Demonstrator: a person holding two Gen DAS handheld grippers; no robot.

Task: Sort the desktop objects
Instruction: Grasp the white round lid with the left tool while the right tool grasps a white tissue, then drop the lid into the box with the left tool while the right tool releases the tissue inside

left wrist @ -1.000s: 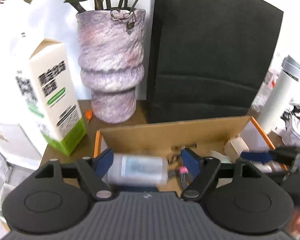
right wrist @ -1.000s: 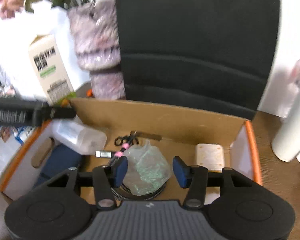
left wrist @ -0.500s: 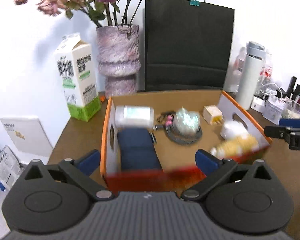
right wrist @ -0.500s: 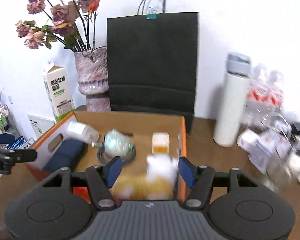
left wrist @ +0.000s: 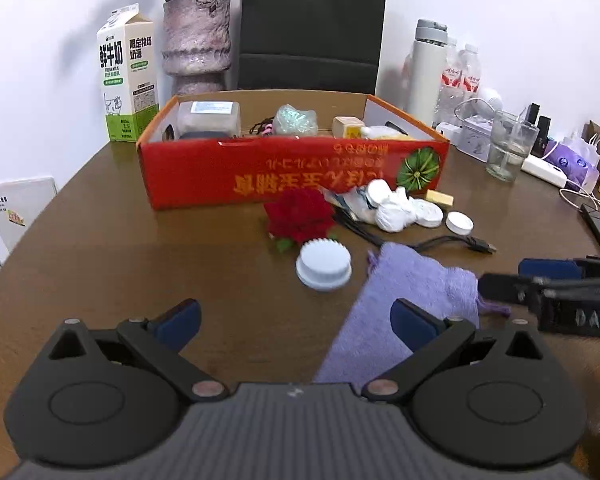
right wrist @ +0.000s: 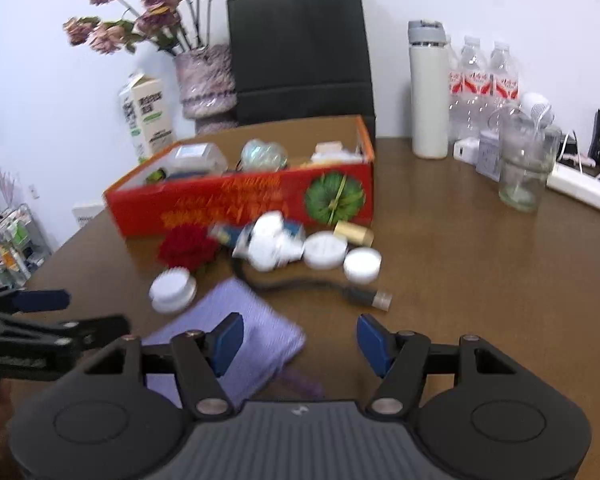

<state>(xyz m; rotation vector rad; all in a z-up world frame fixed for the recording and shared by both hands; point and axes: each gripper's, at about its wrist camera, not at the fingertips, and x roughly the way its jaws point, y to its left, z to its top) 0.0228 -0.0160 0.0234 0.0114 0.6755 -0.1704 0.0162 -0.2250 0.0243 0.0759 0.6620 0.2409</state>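
Note:
A red cardboard box (left wrist: pixel 292 170) (right wrist: pixel 240 204) stands on the brown table and holds a clear plastic container (left wrist: pixel 209 116), a crumpled bag and small items. In front of it lie a red fabric rose (left wrist: pixel 299 216) (right wrist: pixel 187 250), white round lids (left wrist: pixel 323 264) (right wrist: pixel 172 290), a black USB cable (right wrist: pixel 320 286) and a purple cloth pouch (left wrist: pixel 400 308) (right wrist: pixel 228 340). My left gripper (left wrist: pixel 296 320) is open and empty above the table near the pouch. My right gripper (right wrist: pixel 300 338) is open and empty, its left finger over the pouch.
A milk carton (left wrist: pixel 126 76), a purple vase (left wrist: pixel 196 46) with dried roses and a black paper bag (left wrist: pixel 312 28) stand behind the box. A white flask (right wrist: pixel 428 88), water bottles, a glass (right wrist: pixel 526 164) and a power strip crowd the right side.
Both grippers have pulled back from inside the box to the near side of the table. The plastic container left in the box; the left gripper has opened and is empty.

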